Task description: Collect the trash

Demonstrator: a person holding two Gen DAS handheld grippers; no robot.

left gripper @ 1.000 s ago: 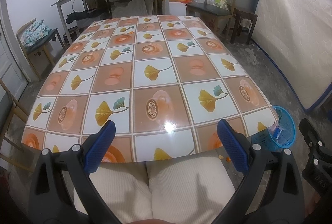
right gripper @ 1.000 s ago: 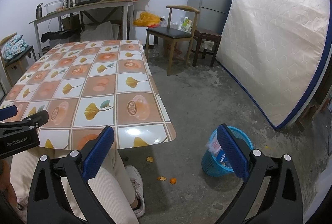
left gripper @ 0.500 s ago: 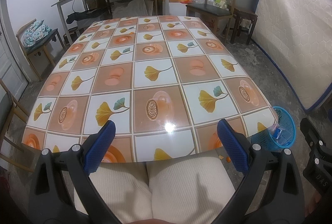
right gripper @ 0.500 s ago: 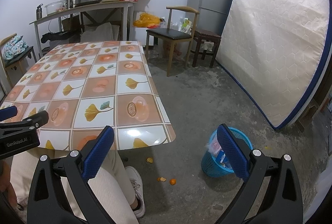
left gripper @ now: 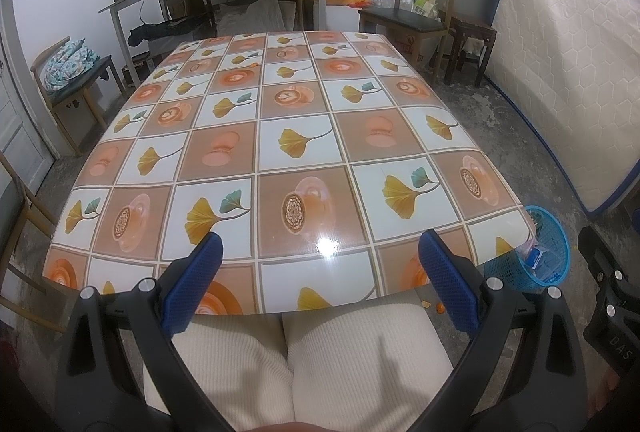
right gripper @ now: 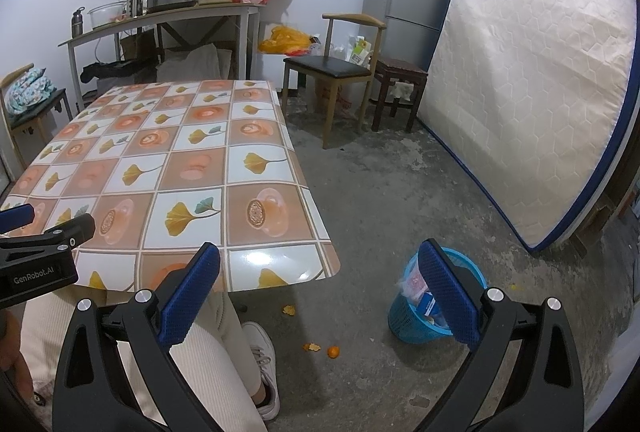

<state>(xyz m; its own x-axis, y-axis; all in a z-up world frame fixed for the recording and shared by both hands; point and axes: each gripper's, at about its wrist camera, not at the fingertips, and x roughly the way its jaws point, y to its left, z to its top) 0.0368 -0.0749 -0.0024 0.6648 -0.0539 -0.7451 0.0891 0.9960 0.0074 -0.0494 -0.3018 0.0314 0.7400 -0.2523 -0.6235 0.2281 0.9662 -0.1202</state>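
The left gripper hangs over the near edge of the table, its blue-padded fingers spread wide with nothing between them, above the person's cream-trousered thighs. The patterned tablecloth bears nothing. At 4 o'clock in the left wrist view, the blue waste basket stands on the concrete floor just beside the table's corner, with wrappers inside.

The right gripper is held off the table's right side, jaws likewise wide apart and holding nothing. In its view the blue waste basket sits at 5 o'clock, partly behind the right finger. Orange peel scraps and a small orange piece lie on the floor at 6 o'clock, between the person's white shoe and the basket; another scrap lies nearer the table edge.
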